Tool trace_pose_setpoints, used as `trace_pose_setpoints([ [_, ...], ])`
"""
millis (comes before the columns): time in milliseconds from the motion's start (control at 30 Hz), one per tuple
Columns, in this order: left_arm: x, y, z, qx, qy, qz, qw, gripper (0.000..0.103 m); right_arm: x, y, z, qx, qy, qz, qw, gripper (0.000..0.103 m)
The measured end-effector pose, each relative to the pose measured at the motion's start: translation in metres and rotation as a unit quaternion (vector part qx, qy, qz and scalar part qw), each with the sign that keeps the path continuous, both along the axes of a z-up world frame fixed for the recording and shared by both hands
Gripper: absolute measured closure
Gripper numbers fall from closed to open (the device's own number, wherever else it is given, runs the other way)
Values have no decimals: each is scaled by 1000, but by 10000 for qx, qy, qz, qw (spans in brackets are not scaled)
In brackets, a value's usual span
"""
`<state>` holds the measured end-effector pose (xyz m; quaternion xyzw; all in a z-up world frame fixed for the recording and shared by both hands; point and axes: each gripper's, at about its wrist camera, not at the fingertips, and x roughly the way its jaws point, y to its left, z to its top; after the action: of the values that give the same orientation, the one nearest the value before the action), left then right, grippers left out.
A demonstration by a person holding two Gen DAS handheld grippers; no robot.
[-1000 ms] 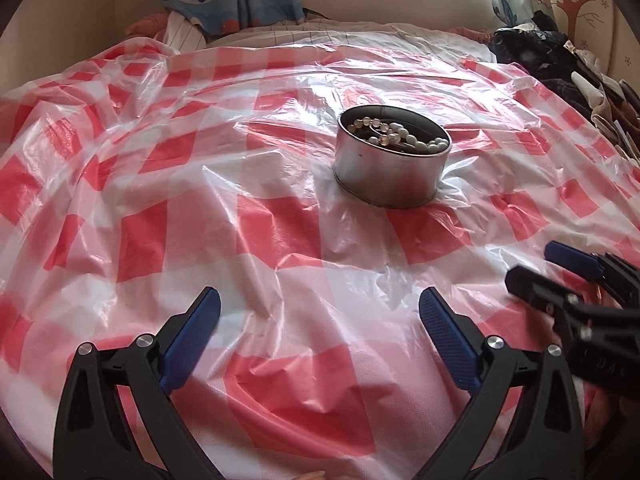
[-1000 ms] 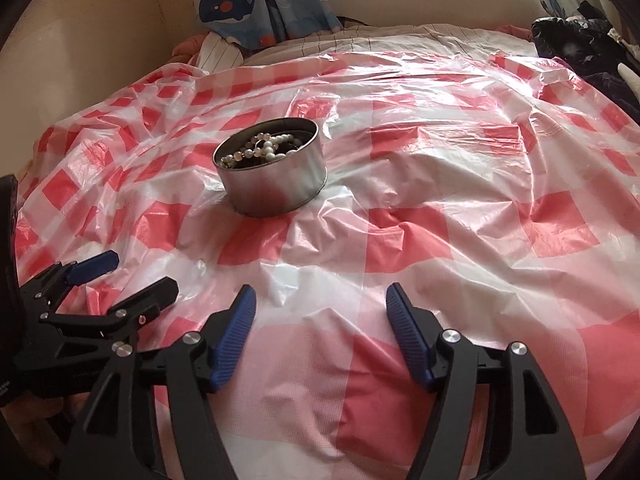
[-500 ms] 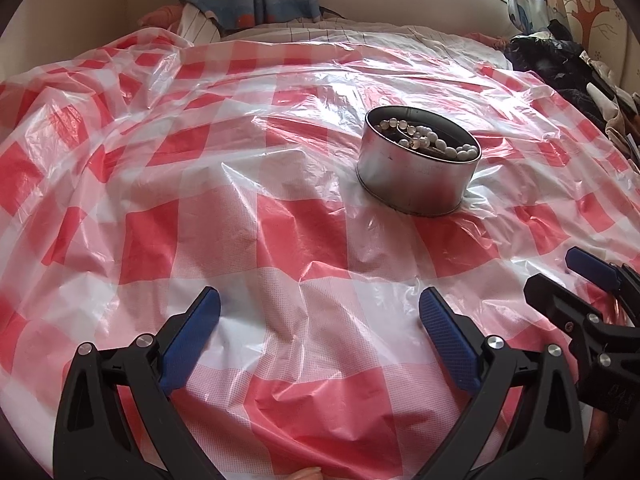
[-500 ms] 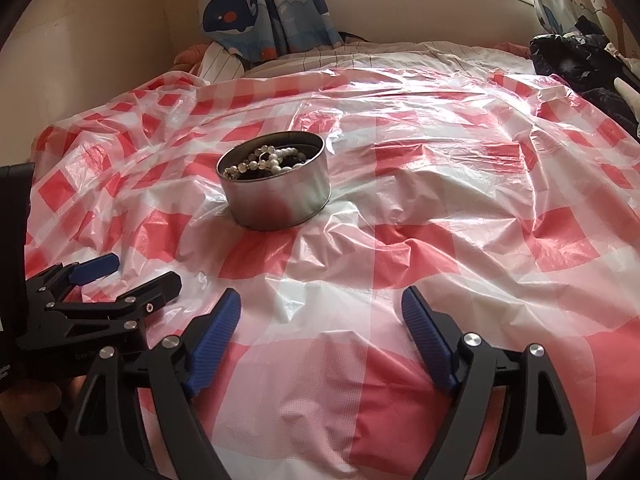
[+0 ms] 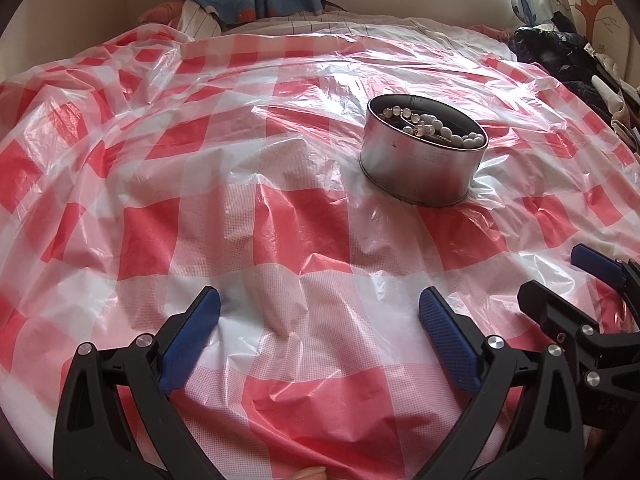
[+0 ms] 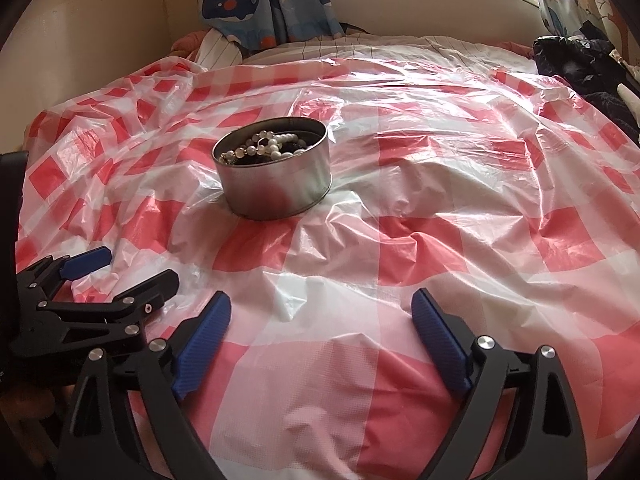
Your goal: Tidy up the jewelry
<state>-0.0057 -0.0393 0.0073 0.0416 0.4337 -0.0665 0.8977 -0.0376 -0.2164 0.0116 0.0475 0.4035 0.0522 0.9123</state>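
A round silver tin [image 5: 420,168] [image 6: 276,184] stands on the red-and-white checked plastic sheet [image 5: 280,220] [image 6: 440,200]. White pearl beads [image 5: 436,128] [image 6: 260,146] and some dark jewelry lie inside it. My left gripper [image 5: 320,312] is open and empty, well short of the tin, which sits ahead to its right. My right gripper [image 6: 322,312] is also empty, its jaws still opening wide; the tin is ahead to its left. Each gripper shows in the other's view: the right one [image 5: 560,276] at the lower right, the left one [image 6: 132,268] at the lower left.
The sheet covers a bed and is crumpled into folds. A whale-print curtain [image 6: 256,0] and striped bedding [image 6: 360,46] lie at the back under a window. Dark clothes [image 5: 560,52] [image 6: 588,64] are piled at the far right. A wall [image 6: 100,20] stands to the left.
The right gripper's jaws have spread wider. In the left wrist view the tin has slid to the right; both views have tilted up slightly toward the window.
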Motion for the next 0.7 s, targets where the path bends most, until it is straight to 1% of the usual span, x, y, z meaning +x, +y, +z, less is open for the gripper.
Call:
trace_pose_setpoints([
  [367, 1, 1, -2, -47, 57, 29, 10000, 7, 1, -1, -2, 21, 27, -20, 10000, 13],
  [700, 4, 1, -4, 2, 69, 66, 10000, 7, 6, -5, -7, 65, 86, -113, 9999, 13],
])
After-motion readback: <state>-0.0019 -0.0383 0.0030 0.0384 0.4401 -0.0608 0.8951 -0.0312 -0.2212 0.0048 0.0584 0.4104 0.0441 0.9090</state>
